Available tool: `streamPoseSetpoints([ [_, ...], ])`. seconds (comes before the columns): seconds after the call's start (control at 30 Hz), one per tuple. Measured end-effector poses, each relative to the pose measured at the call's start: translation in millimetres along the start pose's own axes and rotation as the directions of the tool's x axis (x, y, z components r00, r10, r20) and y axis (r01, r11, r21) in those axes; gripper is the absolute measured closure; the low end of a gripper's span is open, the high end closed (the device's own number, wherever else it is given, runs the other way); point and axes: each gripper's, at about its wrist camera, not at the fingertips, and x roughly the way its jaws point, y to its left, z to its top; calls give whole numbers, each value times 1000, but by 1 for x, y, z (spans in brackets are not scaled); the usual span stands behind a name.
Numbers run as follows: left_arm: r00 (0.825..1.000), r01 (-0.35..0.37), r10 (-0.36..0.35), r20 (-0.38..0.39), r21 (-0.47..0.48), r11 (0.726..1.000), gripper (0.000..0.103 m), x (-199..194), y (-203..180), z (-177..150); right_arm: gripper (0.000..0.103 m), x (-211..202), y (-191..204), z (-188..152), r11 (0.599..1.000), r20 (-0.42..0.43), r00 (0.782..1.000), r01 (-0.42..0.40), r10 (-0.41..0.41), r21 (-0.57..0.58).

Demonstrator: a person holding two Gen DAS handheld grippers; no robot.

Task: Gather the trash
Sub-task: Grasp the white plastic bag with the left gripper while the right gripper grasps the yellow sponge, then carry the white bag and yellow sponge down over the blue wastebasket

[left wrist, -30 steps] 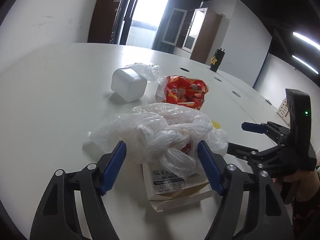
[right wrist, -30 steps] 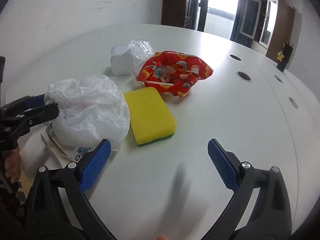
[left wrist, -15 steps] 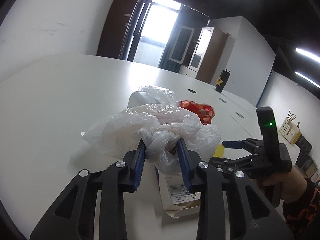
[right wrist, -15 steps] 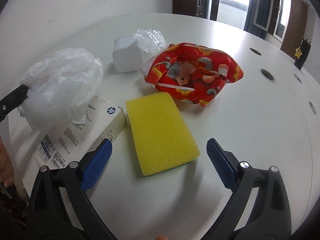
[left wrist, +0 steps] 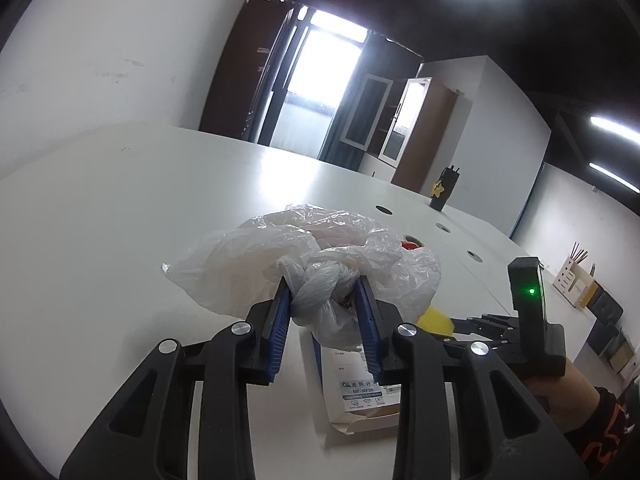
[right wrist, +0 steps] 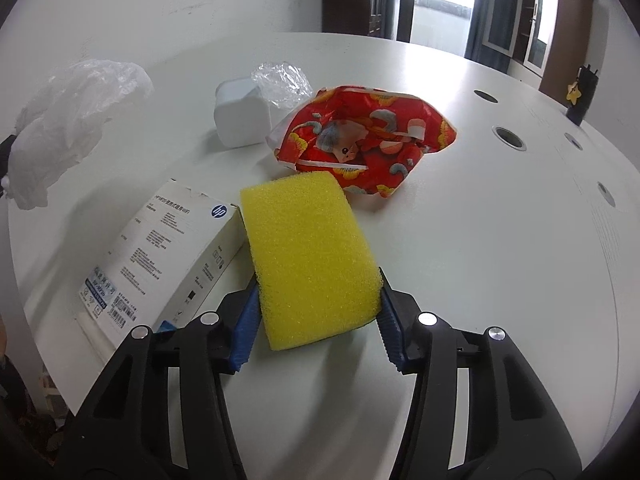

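Trash half gathered: plastic bag (left wrist: 280, 256) in my left gripper (left wrist: 324, 320), yellow sponge (right wrist: 308, 252) in my right gripper (right wrist: 316, 320).

My left jaws pinch the bag's knotted neck, and the bag hangs clear of the white table (left wrist: 120, 200), above the HP box (right wrist: 160, 256). My right pads press both sides of the sponge's near end, which seems to rest on the table just beside the box at 9 o'clock. I judge this the pick-up step. Next I need to lift the sponge and feed it into the bag (its mouth looks knotted, so that may be awkward). Waiting at 12 o'clock are the red snack wrapper (right wrist: 368, 140), the white tub (right wrist: 242, 116) and the clear film (right wrist: 282, 82).
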Motion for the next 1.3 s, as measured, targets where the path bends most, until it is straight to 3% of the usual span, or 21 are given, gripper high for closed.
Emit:
streamPoseSetpoints([
  [0.2, 1000, -16, 16, -5, 1, 1000, 72, -11, -3, -1, 55, -43, 8, -26, 999, 74, 997, 12, -15, 31],
  [0.47, 999, -48, 48, 11, 22, 999, 72, -32, -17, -4, 55, -70, 22, -61, 995, 136, 989, -62, 51, 81],
  [0.87, 998, -59, 59, -3, 53, 997, 72, -59, -31, -25, 55, -136, 37, -111, 993, 229, 973, -42, 14, 114],
  [1.1, 997, -70, 68, 28, 84, 994, 72, -91, -33, -32, 55, -157, 53, -134, 993, 237, 971, -65, 41, 96],
  [1.3, 995, -98, 100, -9, 109, 989, 72, -111, -25, -58, 55, -168, 65, -165, 993, 214, 975, -82, 62, 83],
])
